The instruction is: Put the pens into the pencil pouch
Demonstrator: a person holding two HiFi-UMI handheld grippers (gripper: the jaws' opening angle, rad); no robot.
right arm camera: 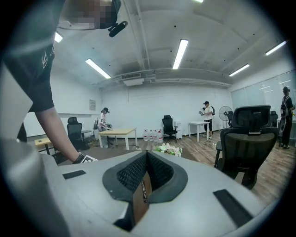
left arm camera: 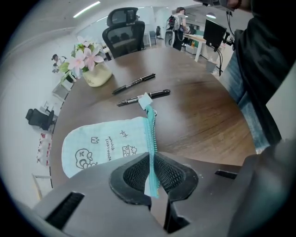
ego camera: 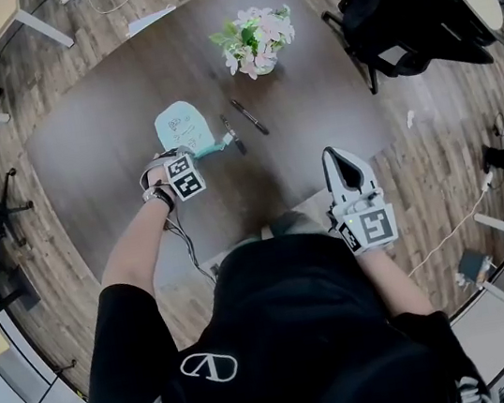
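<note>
A pale teal pencil pouch [ego camera: 181,124] with small doodles lies flat on the dark round table [ego camera: 98,125]. Its zipper edge [left arm camera: 151,139] runs between the jaws of my left gripper [left arm camera: 151,178], which points steeply down and is shut on that edge. In the head view the left gripper [ego camera: 199,154] sits at the pouch's near right corner. Two black pens [ego camera: 249,116] [ego camera: 234,136] lie just right of the pouch, and show beyond it in the left gripper view [left arm camera: 135,83] [left arm camera: 144,97]. My right gripper [ego camera: 338,157] hovers near the table's near edge, shut and empty [right arm camera: 145,178].
A vase of pink and white flowers [ego camera: 254,44] stands beyond the pens. Black office chairs [ego camera: 392,7] stand right of the table, and a white sheet [ego camera: 150,19] lies at its far edge. Desks, chairs and several people fill the room behind.
</note>
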